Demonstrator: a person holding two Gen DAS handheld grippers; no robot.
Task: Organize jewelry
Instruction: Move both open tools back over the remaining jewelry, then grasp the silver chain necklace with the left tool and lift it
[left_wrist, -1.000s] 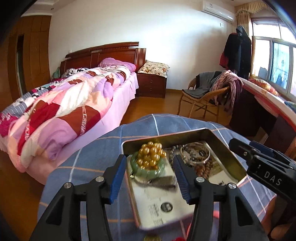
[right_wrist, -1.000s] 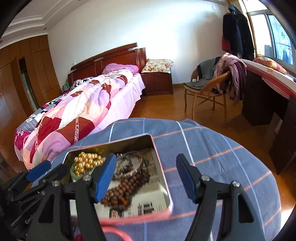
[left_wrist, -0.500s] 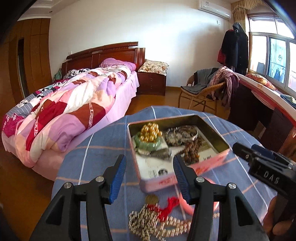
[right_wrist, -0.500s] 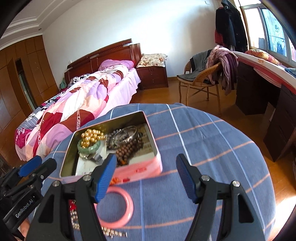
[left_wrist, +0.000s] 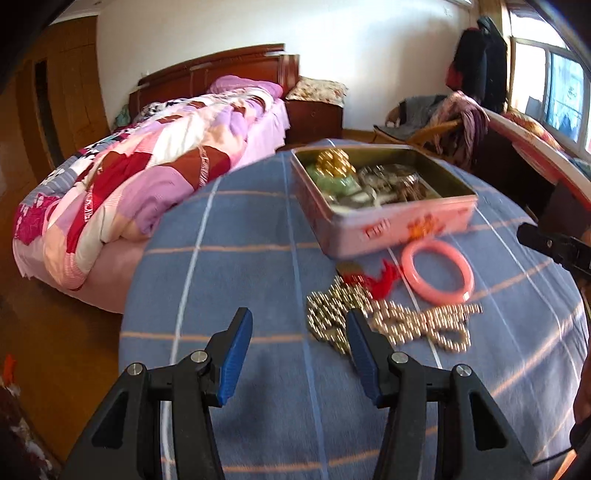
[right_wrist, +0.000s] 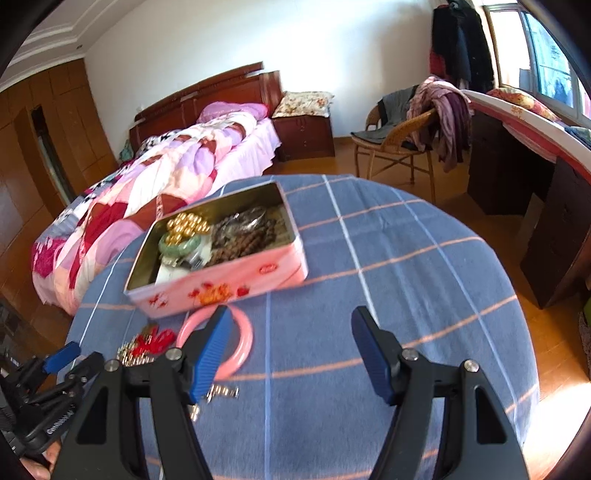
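Jewelry sits half sorted: the pink tin (right_wrist: 221, 284) lies left of centre in my right camera and upper centre-right in my left one, lid off, on the blue checked cloth (right_wrist: 388, 295). Inside it I see gold beads (right_wrist: 186, 227) over a green bangle (right_wrist: 179, 246) at one end and brown beads (right_wrist: 243, 242) at the other, with something silvery among them (too blurred to name).

Just in front of the tin, loose on the cloth, lies a pink bangle (left_wrist: 437, 272), with a red tassel (left_wrist: 382, 282) beside it and a heap of gold chain (left_wrist: 391, 321) spreading below both. In the right view the pink bangle is partly hidden behind my near finger.

My left claw (left_wrist: 299, 354) fills the bottom of its frame, spread wide with nothing between the blue pads (left_wrist: 236, 354); its right finger overlaps the edge of the chain heap in the picture, though I cannot tell whether it touches. My right claw (right_wrist: 290, 350) is likewise wide apart and holding nothing, above bare cloth in front of the tin.

Beyond the table are a bed (right_wrist: 166, 177) with a patchwork quilt at upper left and a wicker chair (right_wrist: 399, 147) at upper right.
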